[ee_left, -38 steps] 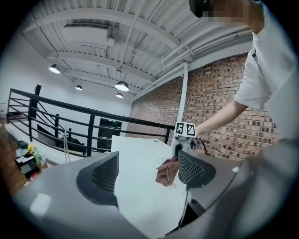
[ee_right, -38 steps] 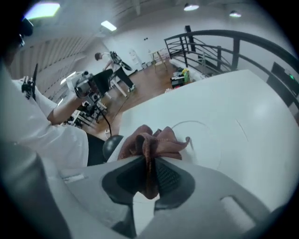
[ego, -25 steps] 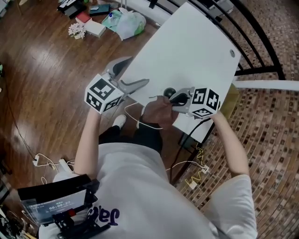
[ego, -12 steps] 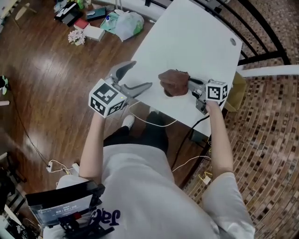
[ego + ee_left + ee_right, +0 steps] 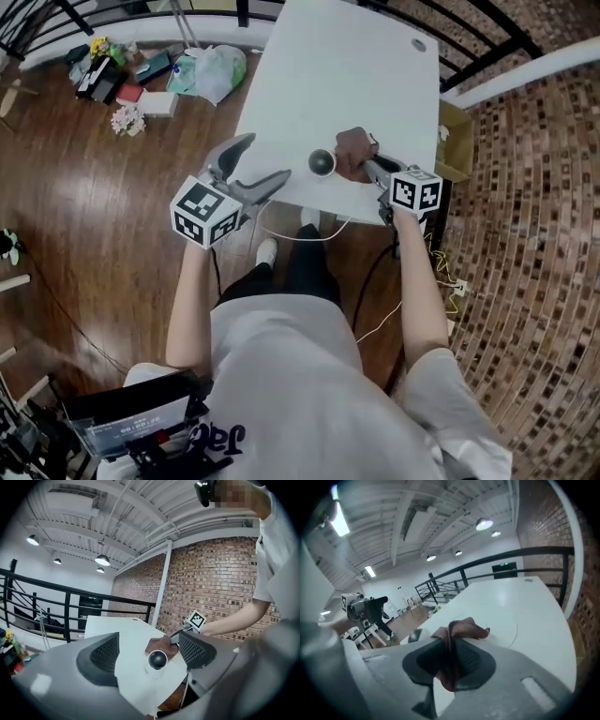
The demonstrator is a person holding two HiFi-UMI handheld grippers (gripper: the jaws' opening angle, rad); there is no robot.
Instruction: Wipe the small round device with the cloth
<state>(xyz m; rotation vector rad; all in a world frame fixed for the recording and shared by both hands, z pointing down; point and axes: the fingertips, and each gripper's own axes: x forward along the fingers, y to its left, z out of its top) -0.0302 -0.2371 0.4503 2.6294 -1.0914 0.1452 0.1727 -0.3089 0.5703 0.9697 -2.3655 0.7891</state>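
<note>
The right gripper (image 5: 367,167) is clenched on the brown cloth (image 5: 352,148) — one fold is pinched between its jaws, and the rest lies bunched on the white table (image 5: 356,66). The small round device (image 5: 322,162), dark and ball-shaped, stands near the front edge of the table, just beside the cloth on its left. The left gripper (image 5: 263,159) is at the table edge with its jaws wide apart and empty — it points toward the device and does not touch it.
</note>
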